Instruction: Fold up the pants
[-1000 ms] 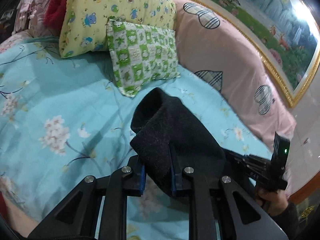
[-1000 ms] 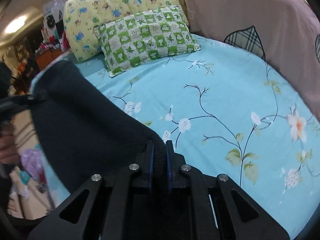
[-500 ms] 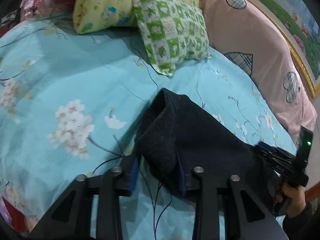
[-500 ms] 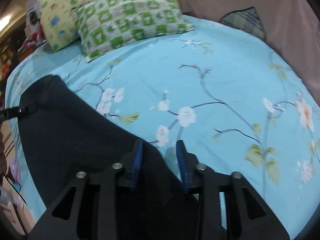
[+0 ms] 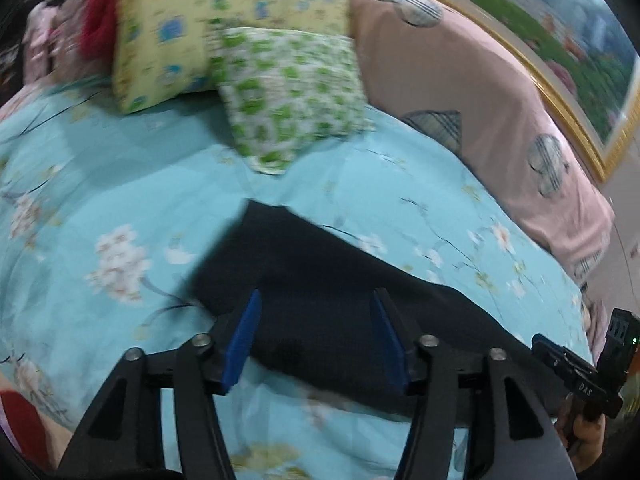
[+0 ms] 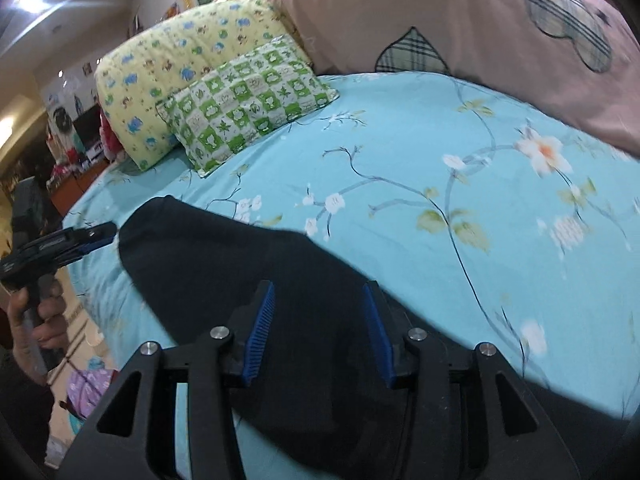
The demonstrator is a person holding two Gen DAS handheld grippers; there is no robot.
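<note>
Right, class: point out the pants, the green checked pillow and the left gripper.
pants point(image 6: 224, 256): right wrist view, on the flat dark cloth.
green checked pillow point(image 6: 248, 100): right wrist view, middle of its top face.
left gripper point(image 5: 316, 334): left wrist view, midway between the open blue fingertips.

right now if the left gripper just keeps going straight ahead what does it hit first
Most likely the black pants, lying flat on the blue floral bedsheet between the open left gripper's fingers. Beyond them sits the green checked pillow; depth is unclear.

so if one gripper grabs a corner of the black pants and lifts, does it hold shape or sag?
Probably sags: the black pants lie flat on the floral bedsheet, following its curve with soft rounded edges. The knit-looking surface suggests decent grip for the ribbed blue pads. Likely light, but the rest would drag on the sheet.
</note>
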